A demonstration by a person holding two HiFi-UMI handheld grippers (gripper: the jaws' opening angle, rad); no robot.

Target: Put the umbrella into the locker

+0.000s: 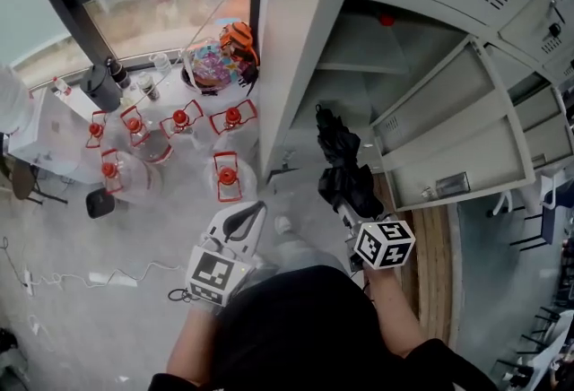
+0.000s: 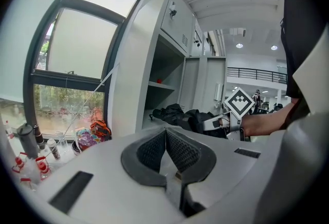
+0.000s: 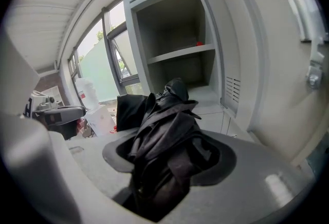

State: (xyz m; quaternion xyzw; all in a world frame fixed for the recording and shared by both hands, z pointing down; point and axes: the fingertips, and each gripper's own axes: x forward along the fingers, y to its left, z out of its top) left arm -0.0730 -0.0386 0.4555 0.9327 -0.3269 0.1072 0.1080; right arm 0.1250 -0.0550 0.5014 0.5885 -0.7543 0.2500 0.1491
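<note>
Locker: a grey metal locker is being faced by the person; one of its compartments is standing open just ahead of the umbrella.
Door: the compartment's door is being left swung wide, out to the right side of the head view; the opening is not being blocked by it.
Shelf: the open compartment is being divided by a shelf; the space below it is judged the likelier place for the load.
Umbrella: a folded black umbrella is being held in the air in front of the opening; its far end is being pointed at the compartment; it is not yet inside.
Handling: it is being judged light, and soft on the outside, with a stiff shaft under the cloth; the loose folds are being left bunched and unstrapped, so sliding and snagging on the locker edge are being expected; little fragility is being assumed.
Hold: the near end is being gripped, where the cloth is thickest; a hold through to the shaft is judged firmer than one on cloth alone; whether the shaft is being reached cannot be told.
Right tongs: the right tongs are being kept clamped on the umbrella, their jaws being held well apart by the bundle.
Left tongs: the left tongs are being held with jaws together on nothing, low at the left, apart from the umbrella.
</note>
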